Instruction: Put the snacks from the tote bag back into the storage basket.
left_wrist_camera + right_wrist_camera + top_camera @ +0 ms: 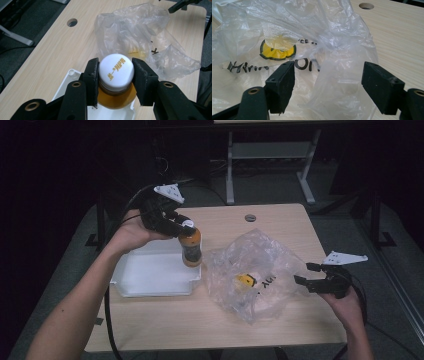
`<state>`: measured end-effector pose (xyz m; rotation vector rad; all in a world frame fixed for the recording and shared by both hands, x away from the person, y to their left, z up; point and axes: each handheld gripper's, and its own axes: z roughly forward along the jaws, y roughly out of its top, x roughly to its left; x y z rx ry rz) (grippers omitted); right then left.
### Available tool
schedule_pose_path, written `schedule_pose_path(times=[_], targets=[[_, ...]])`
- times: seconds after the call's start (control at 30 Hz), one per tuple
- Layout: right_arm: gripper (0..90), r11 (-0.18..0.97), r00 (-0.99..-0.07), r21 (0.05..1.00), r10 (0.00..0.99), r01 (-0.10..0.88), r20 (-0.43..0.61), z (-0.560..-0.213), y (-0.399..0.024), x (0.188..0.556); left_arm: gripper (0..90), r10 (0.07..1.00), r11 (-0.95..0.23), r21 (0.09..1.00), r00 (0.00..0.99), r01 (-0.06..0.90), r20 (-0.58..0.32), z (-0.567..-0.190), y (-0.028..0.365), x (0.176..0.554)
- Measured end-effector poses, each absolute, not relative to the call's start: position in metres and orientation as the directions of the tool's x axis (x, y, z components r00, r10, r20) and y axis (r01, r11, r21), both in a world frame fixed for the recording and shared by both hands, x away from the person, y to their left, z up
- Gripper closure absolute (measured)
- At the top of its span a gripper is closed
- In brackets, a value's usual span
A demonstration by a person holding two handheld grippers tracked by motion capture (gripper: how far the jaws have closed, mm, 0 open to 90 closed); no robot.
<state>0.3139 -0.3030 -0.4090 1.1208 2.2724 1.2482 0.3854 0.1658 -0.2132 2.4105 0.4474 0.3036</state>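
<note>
Bottle of orange drink hangs upright by its white cap, squeezed in the left gripper jaws over the white tray's right edge, while the right gripper jaws gape wide, holding nothing, beside the crinkly bag near the surface edge.

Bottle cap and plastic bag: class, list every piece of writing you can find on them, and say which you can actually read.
Bottle cap: gold characters in one line, too stylised to read with certainty.
Plastic bag: black letters beside a yellow round mark, creased and seen through the film; no whole word is readable.
No other writing can be made out.
</note>
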Motion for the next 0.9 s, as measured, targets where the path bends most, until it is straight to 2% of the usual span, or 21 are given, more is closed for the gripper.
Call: schedule_pose_path(times=[0.9], targets=[[25.8,0.297,-0.631,0.813,0.769,0.500,0.107,-0.413,-0.311,0.312,59.3,0.427,-0.708,0.645,0.901,0.287,0.068,-0.233,0.184,0.390]])
